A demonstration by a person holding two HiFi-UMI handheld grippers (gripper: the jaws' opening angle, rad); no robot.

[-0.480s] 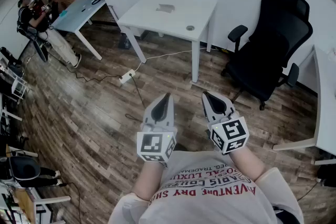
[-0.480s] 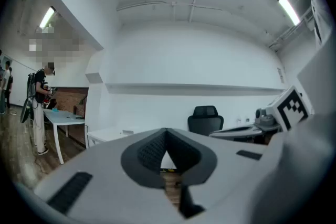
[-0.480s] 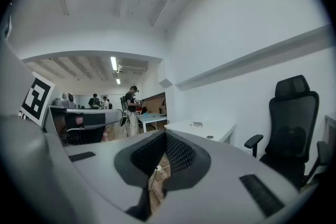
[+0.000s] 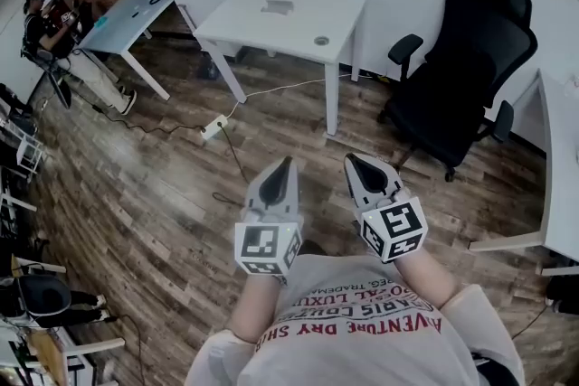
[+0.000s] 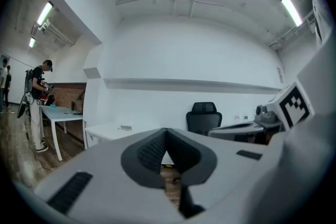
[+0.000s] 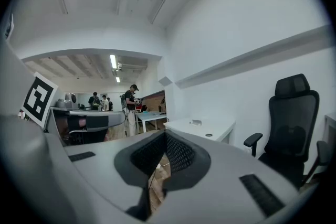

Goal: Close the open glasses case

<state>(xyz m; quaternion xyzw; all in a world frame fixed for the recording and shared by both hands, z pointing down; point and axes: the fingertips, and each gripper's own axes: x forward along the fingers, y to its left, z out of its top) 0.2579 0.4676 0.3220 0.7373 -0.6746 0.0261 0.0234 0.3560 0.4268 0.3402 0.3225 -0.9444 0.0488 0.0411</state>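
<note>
A small grey object (image 4: 277, 6), too far off to identify as the glasses case, lies on the white table (image 4: 253, 27) at the far side of the room. The same object shows in the left gripper view (image 5: 125, 127) and the right gripper view (image 6: 196, 123). My left gripper (image 4: 288, 163) and right gripper (image 4: 351, 159) are held side by side in front of my chest, above the wooden floor, well short of the table. The jaws of each stand shut with nothing between them (image 5: 166, 132) (image 6: 166, 134).
A small round thing (image 4: 321, 41) lies near the table's front edge. A black office chair (image 4: 466, 59) stands right of the table. A power strip and cable (image 4: 214, 127) lie on the floor. A second table (image 4: 127, 18) and a person (image 4: 50, 23) are at far left.
The head view has shifted slightly, so the table and chair sit a little higher in it. Both grippers keep the same pose, still shut.
</note>
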